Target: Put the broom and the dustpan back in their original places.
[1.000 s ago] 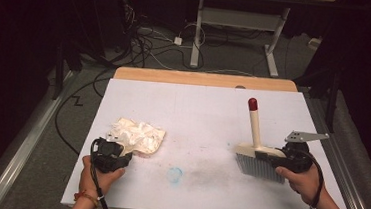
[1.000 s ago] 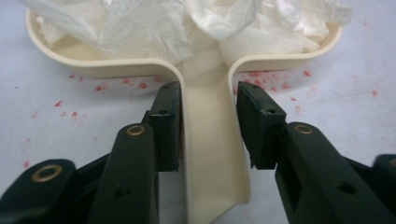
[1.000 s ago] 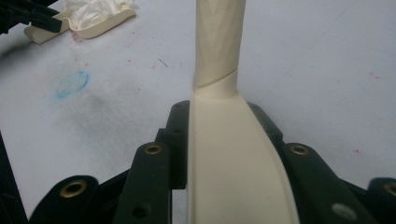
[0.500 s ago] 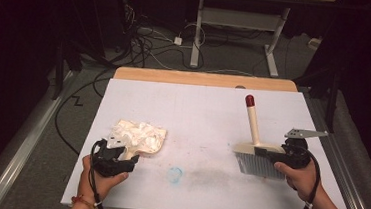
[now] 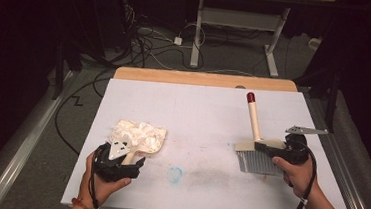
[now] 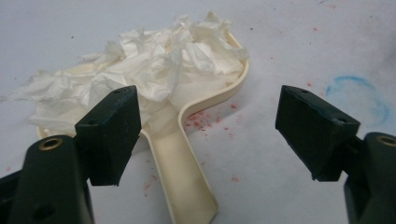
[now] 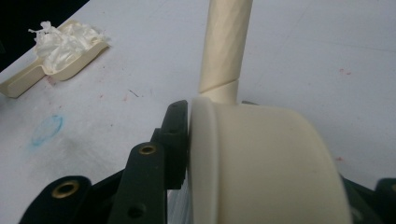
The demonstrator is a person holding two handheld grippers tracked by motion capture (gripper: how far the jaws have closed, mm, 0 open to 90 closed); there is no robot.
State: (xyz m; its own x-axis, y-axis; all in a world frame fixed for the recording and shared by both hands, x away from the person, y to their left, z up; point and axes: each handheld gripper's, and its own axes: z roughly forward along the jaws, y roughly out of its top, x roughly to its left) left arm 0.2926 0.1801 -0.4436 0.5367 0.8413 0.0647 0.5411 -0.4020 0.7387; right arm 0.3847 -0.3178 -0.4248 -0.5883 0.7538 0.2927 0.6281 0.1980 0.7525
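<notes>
A cream dustpan [image 5: 145,144] heaped with crumpled white paper [image 5: 139,131] rests on the white table [image 5: 203,106] at the left. My left gripper [image 5: 133,161] sits just behind its handle [image 6: 184,172]. Its jaws have just been opening and now stand wide, with the handle lying between them, untouched. At the right, my right gripper [image 5: 270,150] is shut on the head of a cream brush [image 5: 254,117] with a red-tipped handle and grey bristles [image 5: 256,163]. Its jaws have just eased a little, but a pad [image 7: 175,135] still presses the brush head [image 7: 261,158].
A faint blue ring-shaped mark [image 5: 174,174] and a grey smudge lie on the table between the two hands. Small red specks dot the surface near the dustpan. A wooden strip [image 5: 205,79] runs along the far edge, with cables on the floor beyond.
The left gripper has opened and let go of the dustpan handle, drawing back slightly toward the person. The dustpan stays put. The right hand and brush have barely shifted.
</notes>
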